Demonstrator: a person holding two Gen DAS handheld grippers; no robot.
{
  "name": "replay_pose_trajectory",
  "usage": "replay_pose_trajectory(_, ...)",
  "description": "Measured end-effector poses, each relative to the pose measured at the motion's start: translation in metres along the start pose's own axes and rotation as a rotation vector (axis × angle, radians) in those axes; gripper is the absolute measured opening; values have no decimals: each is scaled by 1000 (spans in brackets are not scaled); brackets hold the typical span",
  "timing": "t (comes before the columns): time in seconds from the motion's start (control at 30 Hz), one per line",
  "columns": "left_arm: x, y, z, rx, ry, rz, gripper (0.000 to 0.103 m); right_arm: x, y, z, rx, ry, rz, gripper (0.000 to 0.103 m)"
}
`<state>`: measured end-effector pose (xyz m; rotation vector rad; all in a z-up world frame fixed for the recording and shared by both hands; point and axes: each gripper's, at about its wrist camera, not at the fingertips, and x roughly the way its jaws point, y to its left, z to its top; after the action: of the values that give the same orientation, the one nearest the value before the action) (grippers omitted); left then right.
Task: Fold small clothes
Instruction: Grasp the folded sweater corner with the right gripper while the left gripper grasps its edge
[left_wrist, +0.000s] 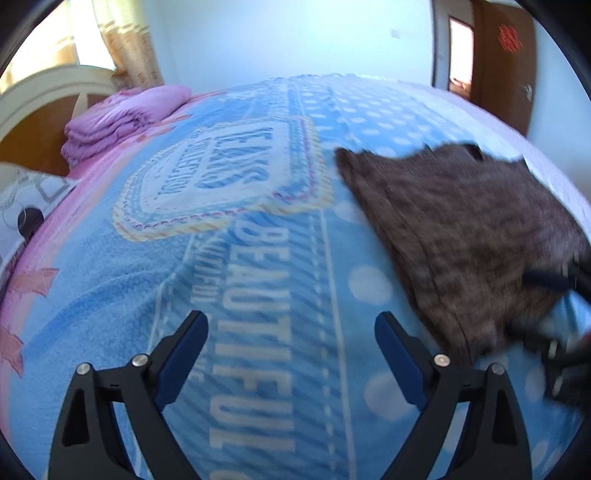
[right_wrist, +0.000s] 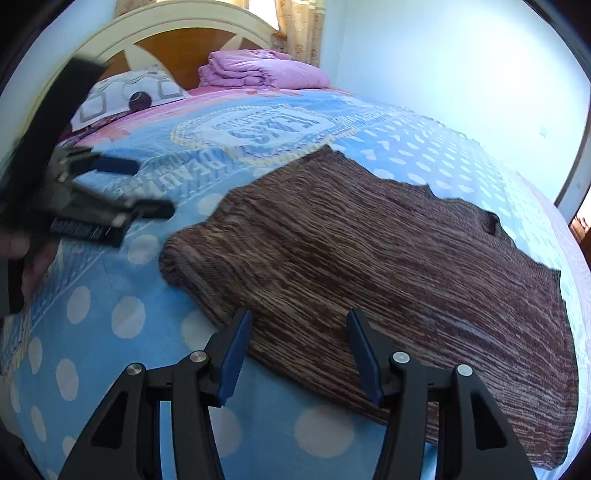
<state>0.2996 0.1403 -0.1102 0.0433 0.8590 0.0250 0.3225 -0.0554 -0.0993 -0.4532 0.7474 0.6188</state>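
Note:
A brown ribbed knit garment (right_wrist: 369, 266) lies spread flat on the blue polka-dot blanket (right_wrist: 110, 314). It also shows at the right of the left wrist view (left_wrist: 461, 229). My right gripper (right_wrist: 299, 325) is open, empty, its jaws over the garment's near edge. My left gripper (left_wrist: 291, 328) is open and empty over bare blanket, left of the garment. The left gripper also shows blurred at the left of the right wrist view (right_wrist: 147, 188). The right gripper appears blurred at the right edge of the left wrist view (left_wrist: 554, 295).
A folded pink quilt (right_wrist: 258, 70) and a patterned pillow (right_wrist: 125, 96) lie at the bed's head by the wooden headboard (right_wrist: 184, 44). A doorway (left_wrist: 491, 55) stands beyond the bed's far side. White walls surround the bed.

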Motion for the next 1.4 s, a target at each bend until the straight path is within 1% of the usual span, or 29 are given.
replay_pose_trajectory(0.07, 2, 6, 9, -40, -6, -33, 94, -2, 12, -1, -51, -7, -4, 54)
replay_pose_trajectory(0.23, 9, 11, 30, -94, -16, -100, 94, -3, 41, 3, -181, -23, -60, 54)
replay_pose_trajectory(0.3, 14, 12, 41, -118, -20, -143, 94, -1, 50, 6, -208, -30, -92, 54)
replay_pose_trajectory(0.4, 25, 11, 59, -152, -22, -241, 94, 7, 61, 11, -245, -29, -171, 54)
replay_pose_trajectory(0.47, 34, 7, 70, -168, -17, -293, 94, 12, 69, 14, -277, -32, -209, 54)
replay_pose_trajectory(0.53, 45, 2, 81, -171, -10, -327, 94, 14, 75, 17, -301, -40, -218, 38)
replay_pose_trajectory(0.57, 52, -1, 86, -162, 0, -349, 94, 15, 78, 18, -310, -41, -212, 34)
replay_pose_trajectory(0.63, 65, -7, 94, -156, 13, -346, 93, 19, 83, 21, -327, -40, -216, 13)
replay_pose_trajectory(0.7, 77, -13, 99, -148, 38, -369, 93, 24, 85, 21, -326, -31, -210, 10)
replay_pose_trajectory(0.83, 100, -22, 107, -152, 77, -408, 80, 26, 83, 19, -317, -33, -206, 9)
replay_pose_trajectory(0.87, 104, -24, 108, -146, 79, -401, 78, 27, 80, 19, -306, -33, -200, 8)
replay_pose_trajectory(0.9, 106, -26, 109, -143, 64, -386, 75, 28, 79, 20, -301, -33, -197, 8)
replay_pose_trajectory(0.97, 111, -27, 111, -139, 58, -383, 68, 29, 79, 19, -306, -37, -204, 8)
replay_pose_trajectory(1.0, 113, -25, 112, -147, 58, -395, 57, 29, 80, 18, -313, -39, -212, 8)
replay_pose_trajectory(1.03, 116, -24, 112, -152, 62, -417, 32, 31, 79, 18, -318, -41, -217, 7)
replay_pose_trajectory(1.07, 119, -22, 113, -158, 73, -440, 18, 31, 81, 18, -322, -44, -221, 7)
replay_pose_trajectory(1.13, 121, -17, 114, -195, 91, -475, 15, 27, 75, 19, -304, -62, -201, 6)
replay_pose_trajectory(1.17, 120, -15, 115, -209, 100, -481, 15, 21, 72, 19, -281, -83, -176, 6)
replay_pose_trajectory(1.27, 114, -14, 119, -241, 110, -495, 13, -1, 49, 24, -174, -155, -84, 6)
replay_pose_trajectory(1.4, 100, -19, 128, -257, 100, -512, 13, -27, 12, 25, -18, -216, -5, 5)
